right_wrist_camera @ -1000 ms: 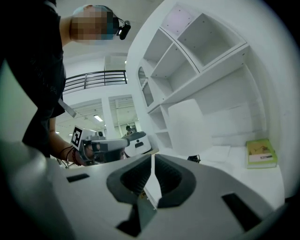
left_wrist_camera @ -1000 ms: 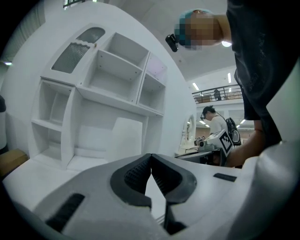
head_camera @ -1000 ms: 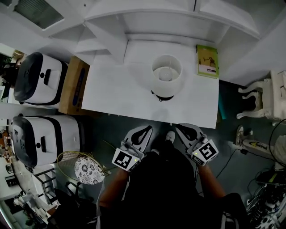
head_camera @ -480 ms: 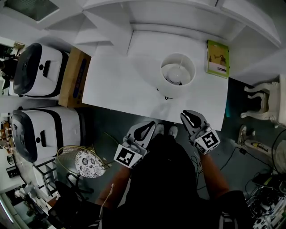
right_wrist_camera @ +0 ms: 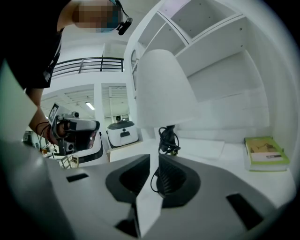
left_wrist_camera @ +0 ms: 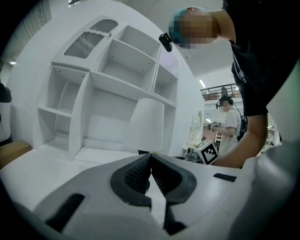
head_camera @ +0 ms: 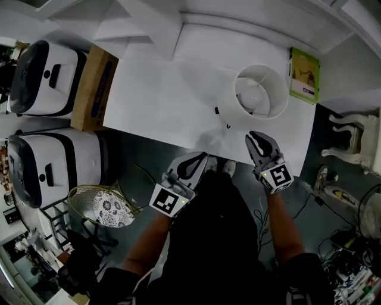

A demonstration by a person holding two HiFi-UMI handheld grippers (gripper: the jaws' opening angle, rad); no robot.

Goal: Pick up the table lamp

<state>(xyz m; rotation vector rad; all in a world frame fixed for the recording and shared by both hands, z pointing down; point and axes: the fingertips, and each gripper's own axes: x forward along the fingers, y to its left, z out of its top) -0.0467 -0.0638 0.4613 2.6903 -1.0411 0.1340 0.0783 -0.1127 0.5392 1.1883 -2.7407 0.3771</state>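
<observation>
Lamp [head_camera: 256,98]: upright on table [head_camera: 155,101], just ahead of right gripper [head_camera: 255,136]; ahead and rightward of left gripper [head_camera: 202,157].
Long axis: vertical.
Nearer: right gripper.
Jaws: both closed, nothing held.

No lettering is legible; the print on the green book [head_camera: 305,75] at two o'clock is too small.

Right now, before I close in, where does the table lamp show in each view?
Head view: table lamp right of centre on the white desk, seen from above, just beyond the right gripper.
Left gripper view: dead centre, shade only.
Right gripper view: centre, shade and coiled cord, straight ahead.
Shared landmark: the white shelf unit behind it.
</observation>
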